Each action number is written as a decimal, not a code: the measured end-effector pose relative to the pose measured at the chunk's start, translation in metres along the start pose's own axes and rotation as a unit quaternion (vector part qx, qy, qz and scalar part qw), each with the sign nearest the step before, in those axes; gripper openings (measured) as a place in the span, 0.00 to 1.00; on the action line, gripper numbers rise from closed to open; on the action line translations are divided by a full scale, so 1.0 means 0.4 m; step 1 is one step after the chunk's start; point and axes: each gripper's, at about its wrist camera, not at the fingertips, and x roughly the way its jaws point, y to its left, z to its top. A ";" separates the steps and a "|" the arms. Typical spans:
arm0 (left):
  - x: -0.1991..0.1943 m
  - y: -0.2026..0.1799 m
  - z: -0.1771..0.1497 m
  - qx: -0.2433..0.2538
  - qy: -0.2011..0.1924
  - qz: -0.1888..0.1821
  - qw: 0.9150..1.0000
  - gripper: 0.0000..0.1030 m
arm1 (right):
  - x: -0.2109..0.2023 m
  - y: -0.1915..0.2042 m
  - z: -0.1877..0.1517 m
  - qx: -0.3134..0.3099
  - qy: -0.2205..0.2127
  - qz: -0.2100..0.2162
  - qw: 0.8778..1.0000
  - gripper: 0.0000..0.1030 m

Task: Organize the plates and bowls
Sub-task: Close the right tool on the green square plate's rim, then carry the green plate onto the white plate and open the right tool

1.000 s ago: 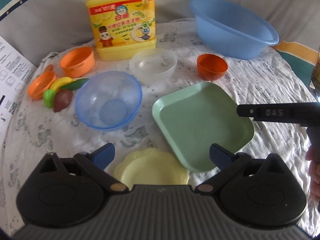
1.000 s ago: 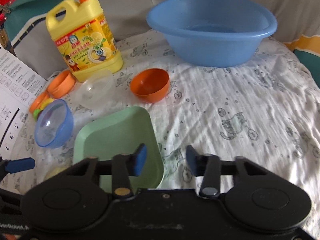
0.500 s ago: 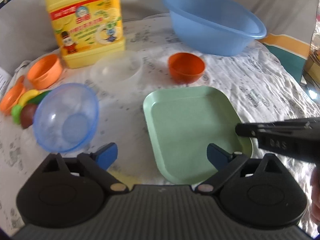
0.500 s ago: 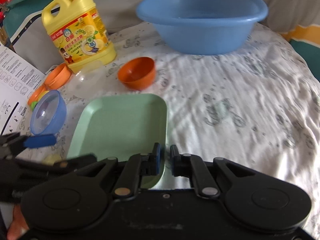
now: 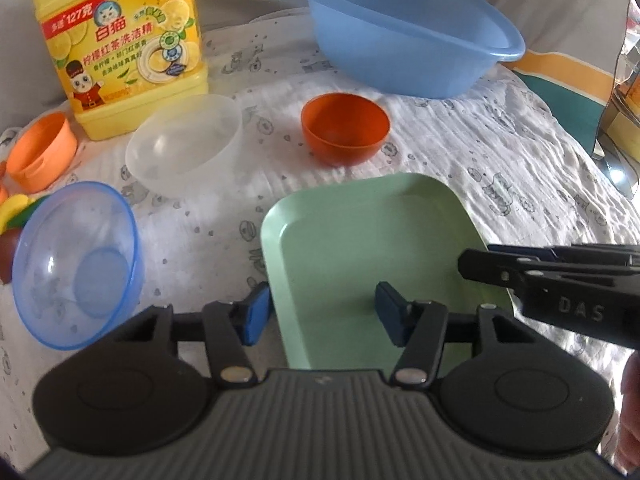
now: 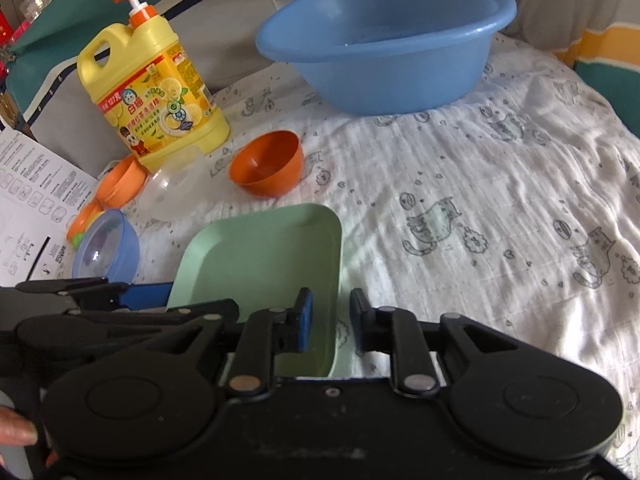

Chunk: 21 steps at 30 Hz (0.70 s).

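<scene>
Clear blue bowl (image 5: 76, 264) sat far left on printed cloth (image 6: 480, 216). Left gripper (image 5: 320, 312) jaws apart, straddling left rim of green square plate (image 5: 372, 248), not pinching. Right gripper (image 6: 330, 320) jaws apart astride plate's right rim. Orange bowl (image 5: 345, 128), blue basin (image 6: 384, 40) beyond.

A yellow detergent jug (image 6: 154, 94) with an orange pump stands far left on the printed white cloth (image 6: 500, 208). Toy fruit (image 5: 14, 210) lies at the left edge. A printed paper sheet (image 6: 30, 204) lies far left, beside the cloth.
</scene>
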 end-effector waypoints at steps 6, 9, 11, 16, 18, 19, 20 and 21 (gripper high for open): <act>0.002 -0.001 -0.002 -0.001 -0.004 0.001 1.000 0.57 | 0.014 0.054 -0.023 -0.040 -0.030 -0.041 0.998 0.21; 0.000 -0.005 -0.001 0.000 -0.005 0.005 1.000 0.53 | 0.018 0.074 -0.023 -0.049 -0.028 -0.056 0.997 0.21; -0.005 -0.004 -0.001 -0.001 -0.001 0.008 1.000 0.51 | 0.014 0.077 -0.019 -0.041 -0.024 -0.053 0.997 0.22; -0.035 -0.011 -0.007 0.001 -0.004 0.017 1.000 0.49 | -0.019 0.078 -0.023 -0.028 -0.023 -0.050 0.998 0.22; -0.049 -0.013 -0.010 -0.001 -0.003 0.015 1.000 0.49 | -0.035 0.077 -0.023 -0.020 -0.024 -0.049 0.998 0.23; -0.056 -0.014 -0.011 -0.002 -0.003 0.014 1.000 0.49 | -0.042 0.076 -0.024 -0.016 -0.023 -0.047 0.998 0.23; -0.065 -0.014 -0.014 -0.003 -0.003 0.013 1.000 0.49 | -0.050 0.076 -0.025 -0.013 -0.022 -0.046 0.999 0.23; -0.074 -0.013 -0.017 -0.005 -0.004 0.012 1.000 0.49 | -0.058 0.079 -0.027 -0.012 -0.022 -0.044 0.999 0.23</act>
